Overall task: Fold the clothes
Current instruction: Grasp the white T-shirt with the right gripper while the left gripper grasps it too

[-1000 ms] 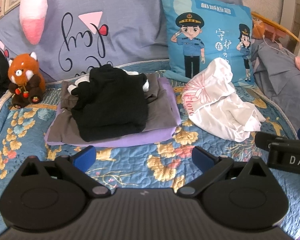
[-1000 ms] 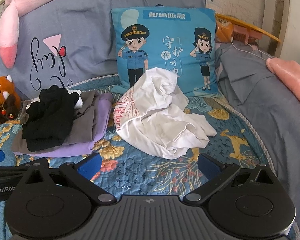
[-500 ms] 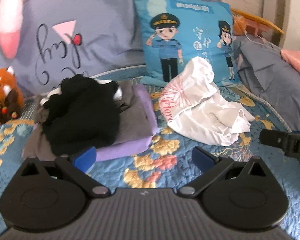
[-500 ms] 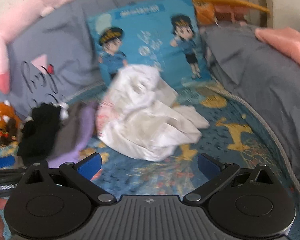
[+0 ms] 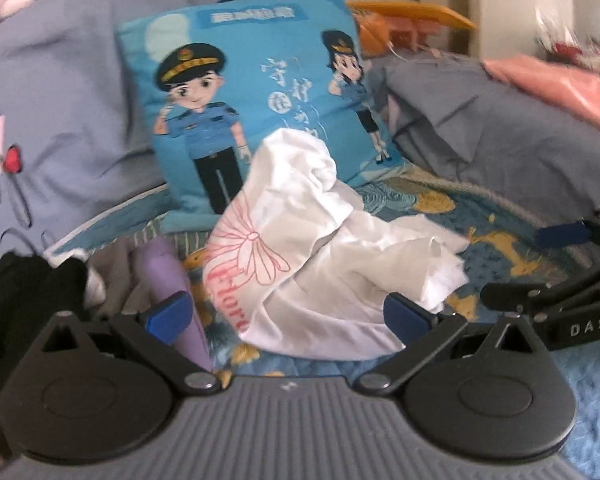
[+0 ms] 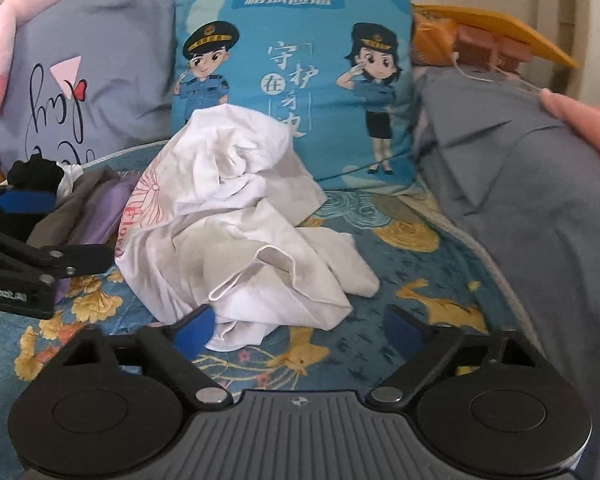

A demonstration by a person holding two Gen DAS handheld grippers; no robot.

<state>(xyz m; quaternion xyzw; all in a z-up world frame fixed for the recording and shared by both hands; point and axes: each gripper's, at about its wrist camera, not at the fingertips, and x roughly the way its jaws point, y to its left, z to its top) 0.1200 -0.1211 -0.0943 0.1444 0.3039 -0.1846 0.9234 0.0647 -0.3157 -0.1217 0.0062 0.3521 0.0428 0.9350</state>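
Ahead of me the crumpled white shirt (image 6: 240, 232) heaps up mid-quilt, backed right against the blue cartoon cushion (image 6: 300, 60), so no way round behind it. Folded stack (image 6: 88, 208) crowds its left side, and my other gripper (image 6: 32, 264) sits in that lane too. Open floral quilt (image 6: 412, 280) right of the shirt, bounded by the grey duvet (image 6: 540, 200).

You've got a crumpled white cotton garment (image 6: 236, 240) with pink flower-and-script print, on a blue quilted bedspread (image 6: 400, 304) with yellow florals. Square sky-blue cushion (image 6: 296, 80) carries cartoon officers. Folded stack (image 5: 156, 276): black, grey, lilac.
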